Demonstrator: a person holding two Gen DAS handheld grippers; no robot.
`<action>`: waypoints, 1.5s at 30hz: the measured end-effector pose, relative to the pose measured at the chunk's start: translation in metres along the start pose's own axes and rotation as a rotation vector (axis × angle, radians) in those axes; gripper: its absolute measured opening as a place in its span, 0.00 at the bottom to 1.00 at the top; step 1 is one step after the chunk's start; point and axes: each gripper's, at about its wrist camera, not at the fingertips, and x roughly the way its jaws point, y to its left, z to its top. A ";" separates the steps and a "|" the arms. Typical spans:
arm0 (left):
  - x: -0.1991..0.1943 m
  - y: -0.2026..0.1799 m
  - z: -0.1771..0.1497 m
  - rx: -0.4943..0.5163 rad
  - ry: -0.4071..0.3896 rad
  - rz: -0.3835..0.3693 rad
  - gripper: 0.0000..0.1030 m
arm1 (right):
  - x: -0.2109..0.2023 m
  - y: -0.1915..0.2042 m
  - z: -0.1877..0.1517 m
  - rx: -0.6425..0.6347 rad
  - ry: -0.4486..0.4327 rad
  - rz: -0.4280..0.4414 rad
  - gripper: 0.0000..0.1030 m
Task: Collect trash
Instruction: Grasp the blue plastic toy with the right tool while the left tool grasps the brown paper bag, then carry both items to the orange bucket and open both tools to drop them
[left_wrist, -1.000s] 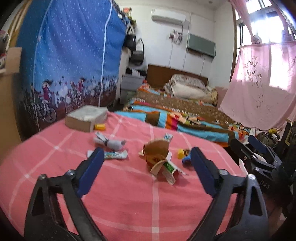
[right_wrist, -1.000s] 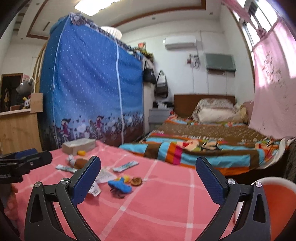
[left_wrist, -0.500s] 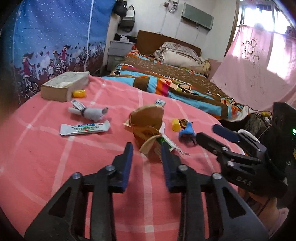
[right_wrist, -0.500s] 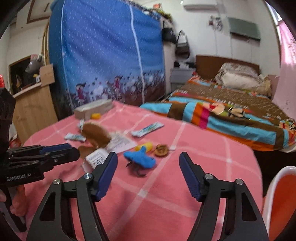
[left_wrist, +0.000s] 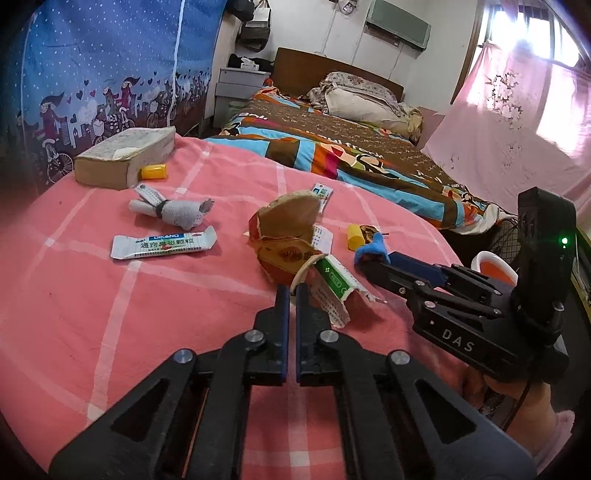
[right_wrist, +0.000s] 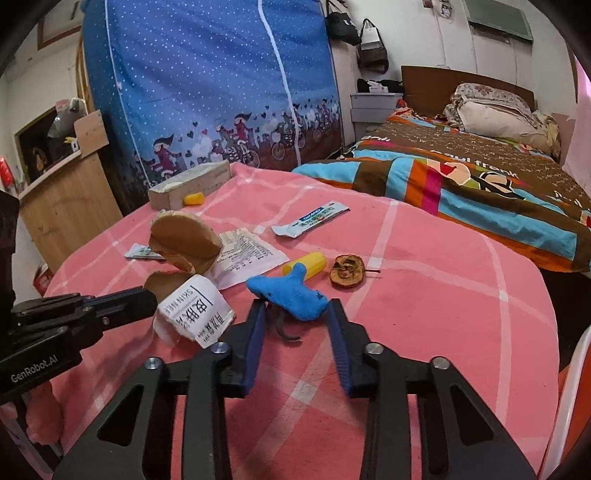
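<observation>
Closing on two pieces of trash at once is what has just happened. The blue crumpled scrap (right_wrist: 291, 293) lies near the middle of the bench (left_wrist: 110, 314), a little toward the near edge, and it now sits between the fingers (right_wrist: 341, 343) of the right gripper (right_wrist: 295, 308). These stood wide apart a second ago and have just been closing. Their pads now appear to meet the scrap on both sides.

Just beside it is the torn brown paper wrapper (left_wrist: 291, 236). The left gripper (left_wrist: 290, 291) has dropped in from open, and its fingers are all but shut, with the wrapper's curled lower rim apparently pinched between the tips.

Both grippers also sit lower and nearer the litter than before. I take it that reaching is over and lifting comes next, though neither piece has left the cloth yet.

Still loose around them are the yellow cap (right_wrist: 308, 263) and dried fruit slice (right_wrist: 347, 271) just behind the scrap, and a printed sachet (left_wrist: 162, 245) toward the left edge. The thin rim may slip or tear when pulled.
</observation>
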 end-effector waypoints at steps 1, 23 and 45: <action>0.000 -0.001 0.001 0.002 -0.003 0.003 0.05 | 0.000 0.001 0.000 -0.002 0.002 -0.001 0.26; -0.058 -0.052 0.001 0.228 -0.370 0.109 0.05 | -0.079 -0.004 -0.008 -0.004 -0.386 -0.023 0.24; -0.041 -0.180 0.004 0.394 -0.419 -0.180 0.05 | -0.201 -0.096 -0.050 0.172 -0.674 -0.345 0.24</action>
